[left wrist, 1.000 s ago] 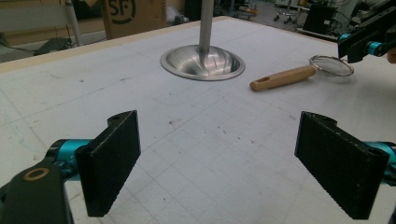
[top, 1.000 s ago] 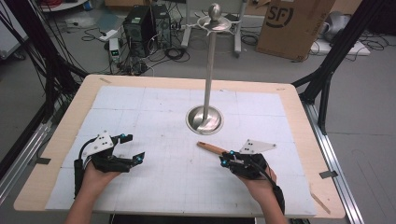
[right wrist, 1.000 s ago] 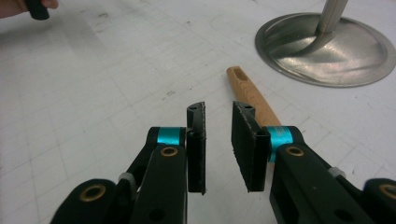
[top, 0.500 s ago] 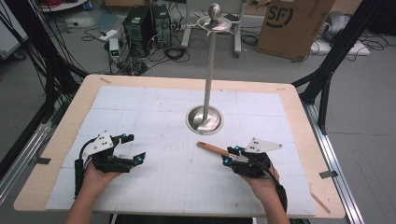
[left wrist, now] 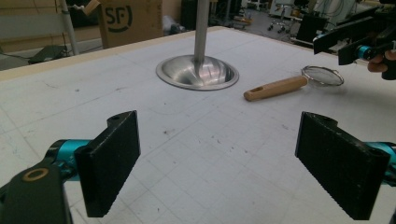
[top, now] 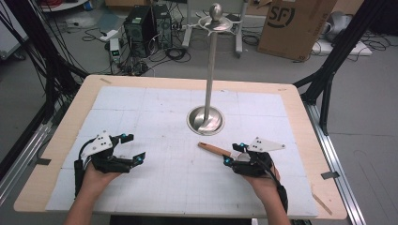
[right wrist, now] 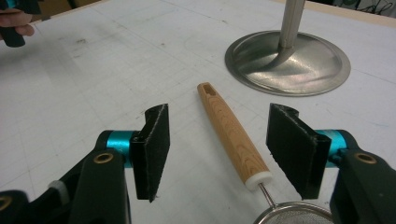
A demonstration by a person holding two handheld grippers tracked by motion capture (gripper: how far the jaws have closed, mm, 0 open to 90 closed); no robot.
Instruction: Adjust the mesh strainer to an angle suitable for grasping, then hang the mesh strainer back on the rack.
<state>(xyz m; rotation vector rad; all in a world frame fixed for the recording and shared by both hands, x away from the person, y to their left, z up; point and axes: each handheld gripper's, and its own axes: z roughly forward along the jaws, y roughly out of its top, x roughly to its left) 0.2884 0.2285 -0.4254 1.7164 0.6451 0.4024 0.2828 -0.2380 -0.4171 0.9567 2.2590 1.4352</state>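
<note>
the right gripper [top: 231, 154] sits low over the white table [top: 159, 117] on its right side, near the person. its jaws have just been opening and now stand wide, with the wooden handle [right wrist: 232, 133] of a small strainer [left wrist: 292, 84] lying flat between the pads and touching neither. in the right gripper view the handle runs from a slotted far end down to a white collar, where a wire leads into the mesh bowl [right wrist: 294, 215] at the bottom edge. the strainer rests on the table just near and right of the round steel base [top: 205, 120] of an upright pole stand [top: 211, 65] in the middle of the table. the left gripper [top: 136, 147] is held well apart on the left side, its jaws spread wide with nothing between them, pointing toward the strainer.
</note>
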